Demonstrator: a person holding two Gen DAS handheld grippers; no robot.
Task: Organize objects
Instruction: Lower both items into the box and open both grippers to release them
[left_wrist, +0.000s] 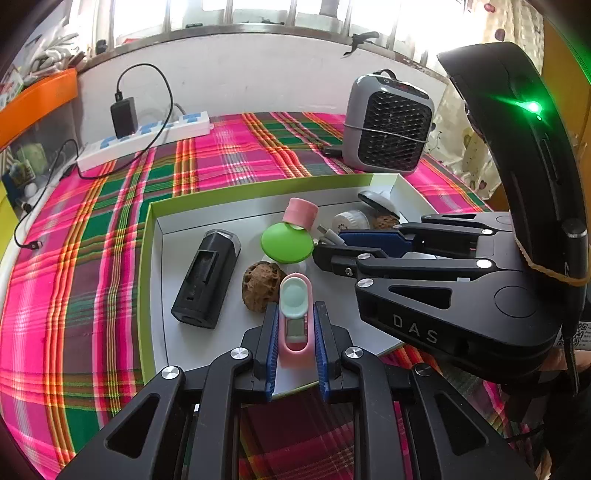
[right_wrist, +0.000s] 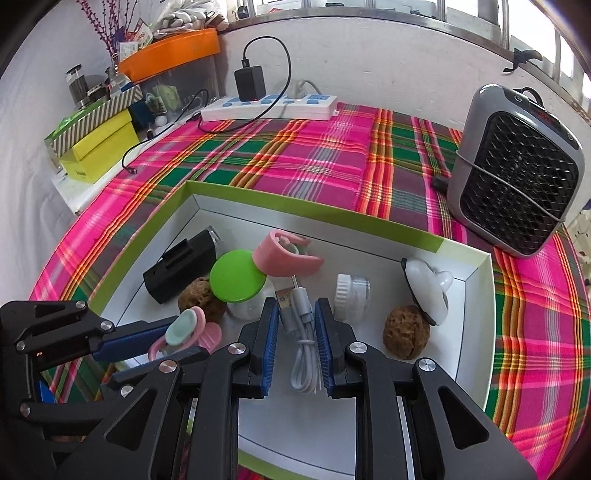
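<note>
both sets of tongs worked inside the green-rimmed white tray (right_wrist: 325, 218), which lay on the plaid-covered counter (right_wrist: 295, 155). the left tongs (left_wrist: 294, 317) were closed onto the pink thermometer (left_wrist: 294, 325) near the tray's front edge; whether it was lifted or resting on the tray floor could not be told. the right tongs (right_wrist: 295, 325) straddled the grey usb cable (right_wrist: 301, 332) near the tray's middle, blue pads close on both sides, but contact was not clear, so their grip could not be told. the likeliest trouble, as a guess: the limp cable could slip or drag its loose coil against the green-lidded jar (right_wrist: 238, 275) just beyond it, tipping the pink tape roll (right_wrist: 286, 254) leaning there; the two tongs, close together, could also knock each other. counted in the tray: two walnuts (right_wrist: 406, 330), one black box (right_wrist: 181, 264), one white-capped jar (right_wrist: 351, 291), one white dome-shaped gadget (right_wrist: 428, 291), one thermometer, one cable, one green-lidded jar, one tape roll.
</note>
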